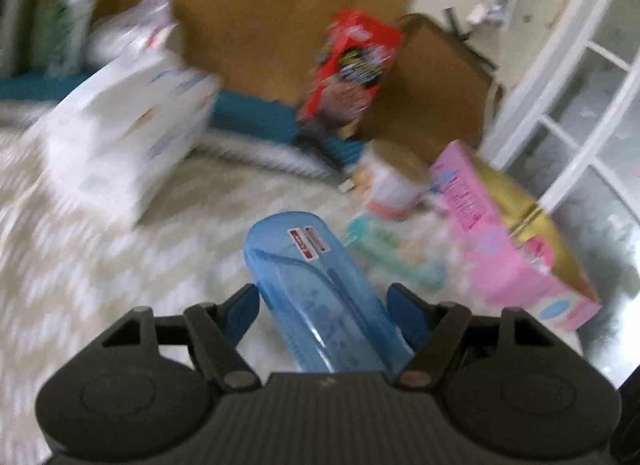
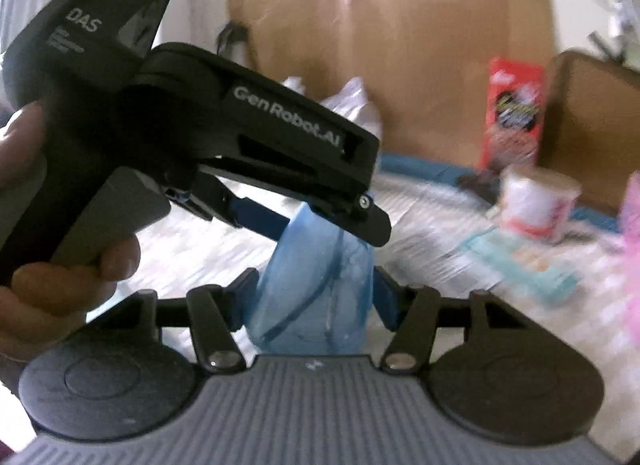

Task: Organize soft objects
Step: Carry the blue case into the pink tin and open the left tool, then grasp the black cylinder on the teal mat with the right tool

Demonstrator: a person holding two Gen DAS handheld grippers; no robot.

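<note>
One blue translucent case (image 1: 316,297), clamped by left gripper (image 1: 322,305) and right gripper (image 2: 314,297) together. At two o'clock: one pink box (image 1: 516,249). At twelve: one red box (image 1: 352,73).

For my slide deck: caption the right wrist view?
Both grippers, right gripper and left gripper, hold one clear blue case above a patterned bedspread.

A pale patterned bed cover (image 1: 100,265) carries a white pack (image 1: 128,137) left of the claw, a pink box (image 1: 508,233) right, a cup (image 1: 394,185) ahead.
</note>
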